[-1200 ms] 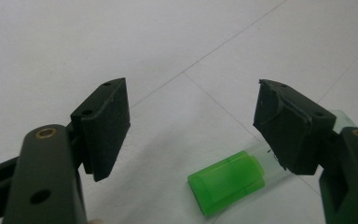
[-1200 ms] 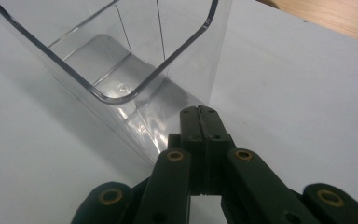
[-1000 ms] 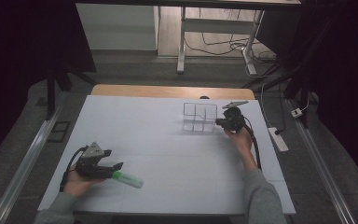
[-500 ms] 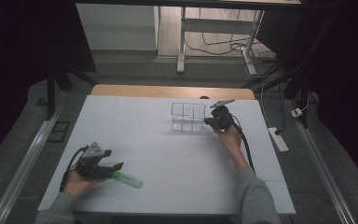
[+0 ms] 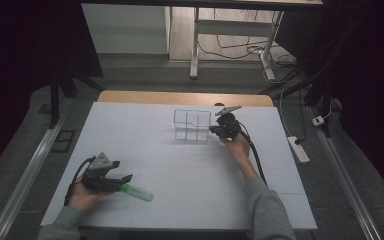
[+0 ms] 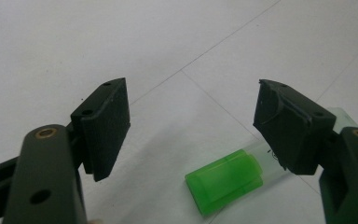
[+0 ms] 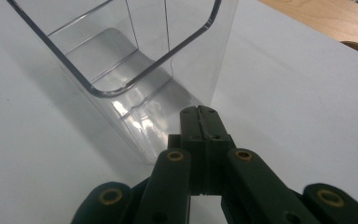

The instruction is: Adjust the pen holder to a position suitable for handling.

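Note:
A clear plastic organiser box (image 5: 192, 125) with several compartments stands upright at the back middle of the white table (image 5: 190, 200). My right gripper (image 5: 214, 131) is shut, its tips against the box's right wall. In the right gripper view the jaws (image 7: 200, 114) press together with nothing between them, touching the box (image 7: 121, 70) near its base. At the front left, my left gripper (image 5: 127, 178) stands open near the table. A green-capped highlighter (image 5: 136, 192) lies flat just beyond its jaws. In the left gripper view the highlighter (image 6: 223, 179) lies between the spread jaws (image 6: 191, 130), untouched.
A strip of bare wooden tabletop (image 5: 185, 97) runs along the far edge behind the white sheet. A white power strip (image 5: 298, 149) lies on the floor to the right. Metal rails (image 5: 25, 180) run along both sides of the table.
The right gripper and the clear box against it have slid leftward across the back of the table. The left gripper and the highlighter have stayed where they were.

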Available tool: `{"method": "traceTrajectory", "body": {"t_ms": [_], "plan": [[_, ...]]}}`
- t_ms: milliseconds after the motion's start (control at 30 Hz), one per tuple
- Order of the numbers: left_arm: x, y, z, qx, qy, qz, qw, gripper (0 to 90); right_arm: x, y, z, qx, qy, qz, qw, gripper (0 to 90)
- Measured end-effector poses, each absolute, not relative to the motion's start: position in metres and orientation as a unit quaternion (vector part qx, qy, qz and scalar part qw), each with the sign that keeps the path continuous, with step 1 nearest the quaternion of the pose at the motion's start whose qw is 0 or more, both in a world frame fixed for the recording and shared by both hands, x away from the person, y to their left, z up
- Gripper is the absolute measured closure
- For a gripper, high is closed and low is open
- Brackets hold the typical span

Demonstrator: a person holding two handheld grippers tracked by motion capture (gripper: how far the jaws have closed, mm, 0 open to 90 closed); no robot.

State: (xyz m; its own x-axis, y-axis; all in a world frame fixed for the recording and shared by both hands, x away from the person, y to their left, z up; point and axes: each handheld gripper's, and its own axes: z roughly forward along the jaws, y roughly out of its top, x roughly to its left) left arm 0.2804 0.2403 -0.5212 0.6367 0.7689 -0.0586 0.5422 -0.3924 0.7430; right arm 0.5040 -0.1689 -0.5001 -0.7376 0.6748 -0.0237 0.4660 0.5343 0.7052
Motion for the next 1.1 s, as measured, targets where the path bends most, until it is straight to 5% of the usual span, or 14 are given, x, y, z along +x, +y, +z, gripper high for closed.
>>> {"method": "traceTrajectory", "body": {"t_ms": [400, 1033, 1100], "plan": [[0.280, 0.242, -0.521, 0.820, 0.402, 0.151, 0.379, 26.7, 0.495, -0.177, -0.489, 0.334, 0.856, 0.362, 0.155, 89.0], [0.282, 0.247, -0.521, 0.819, 0.396, 0.150, 0.388, 26.8, 0.424, -0.243, -0.481, 0.351, 0.850, 0.362, 0.152, 88.9], [0.283, 0.247, -0.521, 0.816, 0.399, 0.150, 0.389, 27.0, 0.416, -0.247, -0.482, 0.345, 0.848, 0.374, 0.146, 79.6]]}}
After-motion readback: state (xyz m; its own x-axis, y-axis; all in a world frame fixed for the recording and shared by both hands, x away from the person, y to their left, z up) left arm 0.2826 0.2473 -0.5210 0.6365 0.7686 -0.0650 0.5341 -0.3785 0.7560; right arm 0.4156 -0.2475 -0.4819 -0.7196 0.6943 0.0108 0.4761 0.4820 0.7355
